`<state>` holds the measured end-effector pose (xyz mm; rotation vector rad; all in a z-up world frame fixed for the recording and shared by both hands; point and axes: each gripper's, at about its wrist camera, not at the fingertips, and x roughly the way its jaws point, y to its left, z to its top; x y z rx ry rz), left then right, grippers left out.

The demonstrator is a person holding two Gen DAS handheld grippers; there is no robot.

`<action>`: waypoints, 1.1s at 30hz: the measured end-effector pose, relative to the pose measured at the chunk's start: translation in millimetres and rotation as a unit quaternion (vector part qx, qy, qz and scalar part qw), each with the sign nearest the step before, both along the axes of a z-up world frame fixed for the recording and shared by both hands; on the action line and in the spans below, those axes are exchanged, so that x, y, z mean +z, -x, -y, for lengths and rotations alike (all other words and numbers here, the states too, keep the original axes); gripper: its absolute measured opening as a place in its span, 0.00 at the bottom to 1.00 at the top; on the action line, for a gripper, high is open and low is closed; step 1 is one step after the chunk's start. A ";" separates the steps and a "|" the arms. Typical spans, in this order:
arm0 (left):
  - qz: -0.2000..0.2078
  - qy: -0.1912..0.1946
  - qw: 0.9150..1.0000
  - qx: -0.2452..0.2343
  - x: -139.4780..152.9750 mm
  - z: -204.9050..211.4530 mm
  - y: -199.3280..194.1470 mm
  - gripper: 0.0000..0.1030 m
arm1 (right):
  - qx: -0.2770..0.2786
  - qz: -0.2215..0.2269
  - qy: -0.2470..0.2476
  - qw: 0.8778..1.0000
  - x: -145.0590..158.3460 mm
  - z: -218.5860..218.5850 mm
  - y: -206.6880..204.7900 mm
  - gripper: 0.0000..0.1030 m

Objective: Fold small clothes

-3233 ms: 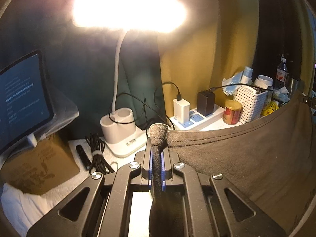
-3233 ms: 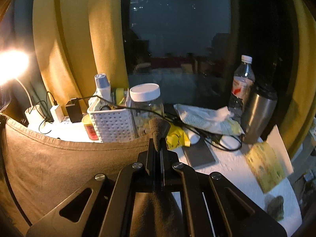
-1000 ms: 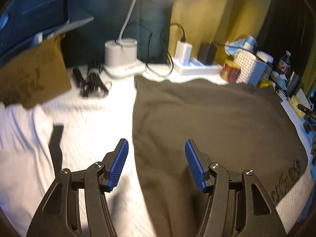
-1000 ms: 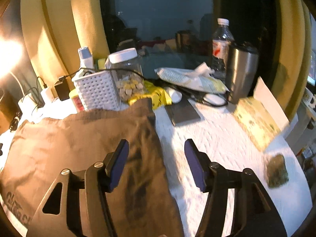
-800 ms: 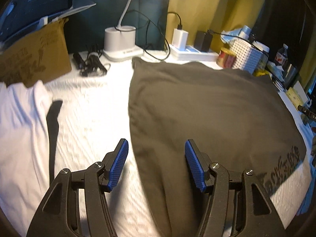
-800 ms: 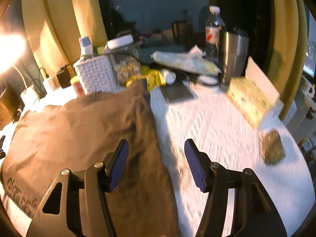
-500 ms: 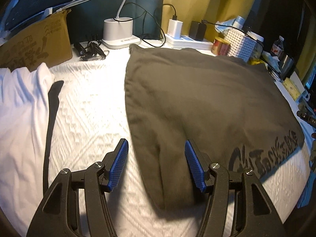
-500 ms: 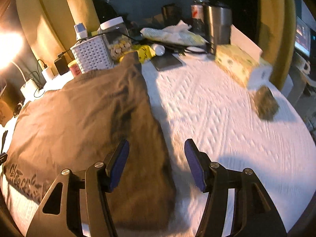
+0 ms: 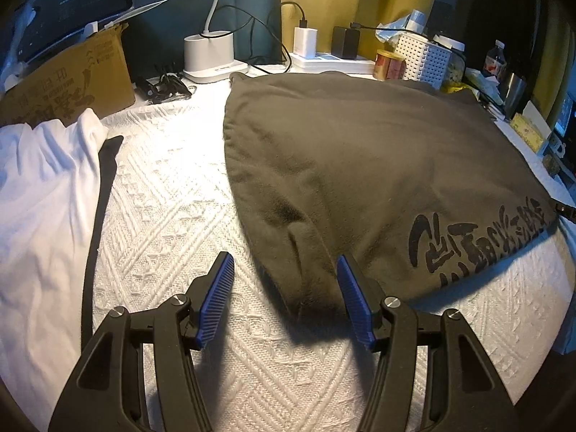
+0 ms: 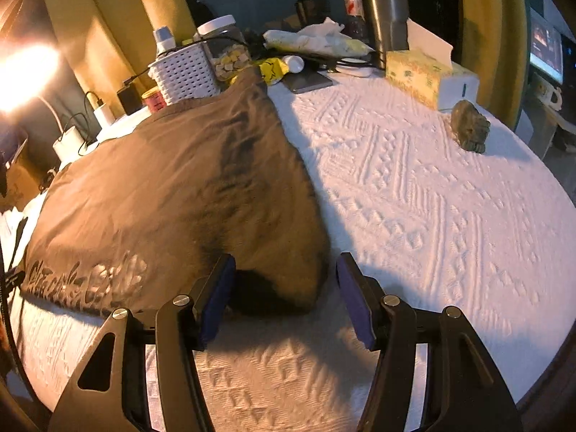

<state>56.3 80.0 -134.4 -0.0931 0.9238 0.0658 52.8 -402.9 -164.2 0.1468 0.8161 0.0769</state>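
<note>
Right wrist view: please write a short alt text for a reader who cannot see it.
A dark brown printed T-shirt lies spread on a white textured bedspread, its near corner between the black right tongs, which are closing but do not yet press it. Behind stand a white plastic basket, a steel tumbler and a yellow tissue box.

Each view looks forward and steeply down along its own gripper's two black fingers, close above a white textured bedspread (image 9: 172, 216). The left gripper (image 9: 284, 295) faces the near left corner of a dark olive-brown cloth garment with black lettering (image 9: 378, 151); the right gripper (image 10: 284, 295) faces its near right corner. Both views share that garment, the white perforated plastic basket (image 10: 187, 72) beyond it, and the bedspread.
</note>
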 end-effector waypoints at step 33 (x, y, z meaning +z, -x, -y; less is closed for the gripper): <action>0.011 0.031 0.999 -0.038 20.5 30.2 84.7 0.09 | 0.002 0.042 0.060 0.997 7.4 -0.2 84.2 0.08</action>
